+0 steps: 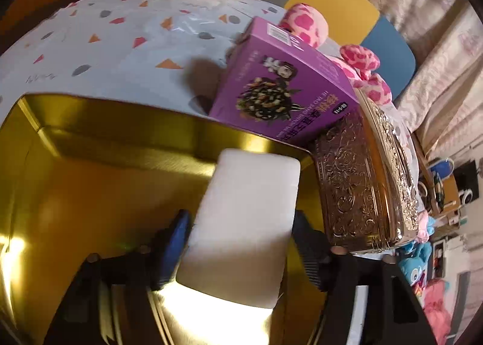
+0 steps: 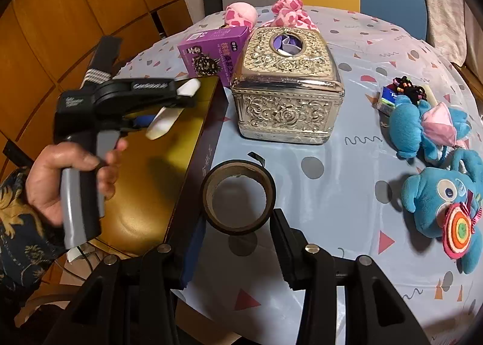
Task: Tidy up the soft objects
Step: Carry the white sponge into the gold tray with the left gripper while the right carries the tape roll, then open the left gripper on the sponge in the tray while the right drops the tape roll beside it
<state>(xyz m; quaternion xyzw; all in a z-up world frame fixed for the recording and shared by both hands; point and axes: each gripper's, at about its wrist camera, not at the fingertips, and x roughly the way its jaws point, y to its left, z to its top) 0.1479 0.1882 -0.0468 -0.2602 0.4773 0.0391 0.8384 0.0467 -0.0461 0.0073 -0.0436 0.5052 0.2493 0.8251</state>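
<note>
Now, through your left wrist camera, the left gripper stands spread over the gold tin, its pads clear of the white sponge lying between them. Through your right, the right gripper hangs part-open and empty near the tape roll, blue plush toys well right.

pink spotted plush half hidden behind purple box, blue plush cut by right edge, small packet too small to read (blue label), white sponge near end washed out by glare
</note>
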